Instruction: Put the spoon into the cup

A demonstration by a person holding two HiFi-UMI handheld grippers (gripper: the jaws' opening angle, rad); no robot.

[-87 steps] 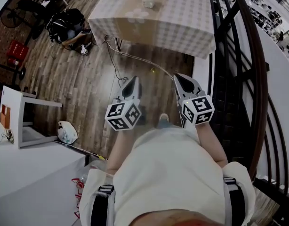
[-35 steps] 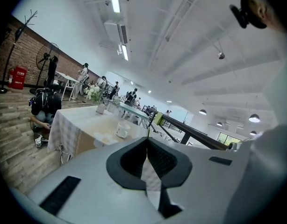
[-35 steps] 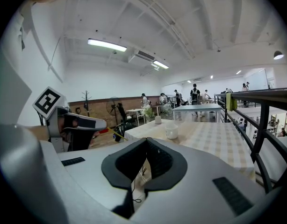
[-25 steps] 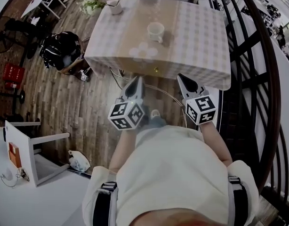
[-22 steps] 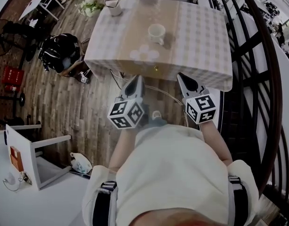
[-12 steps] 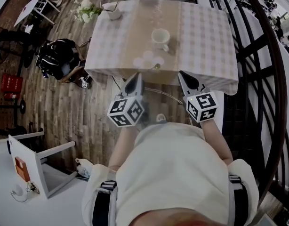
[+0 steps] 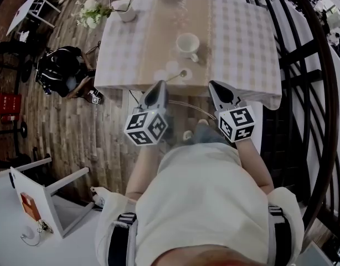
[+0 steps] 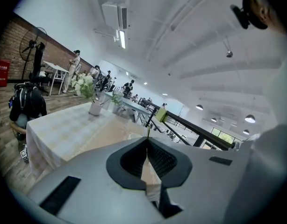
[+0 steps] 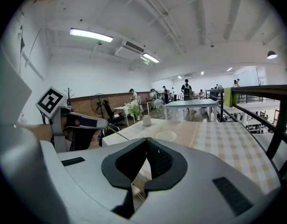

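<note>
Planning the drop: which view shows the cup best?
Head view: the cup shows whole from above, on the table. The right gripper view catches only its upper part; the left gripper view hardly shows it.

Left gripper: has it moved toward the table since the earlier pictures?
Yes. The left gripper, shut on the spoon, has come forward to the near edge of the table; earlier it was well short of that edge.

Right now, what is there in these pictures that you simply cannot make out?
- Spoon: in the head view its handle end is hidden inside the shut left tongs. The left gripper view shows only a thin sliver.
- Cup: its inside is too small in the head view. The right gripper view shows only the rim.
- Checked tablecloth: in the head view it hides the legs beneath.
- Distant people: too small in the right gripper view.
</note>
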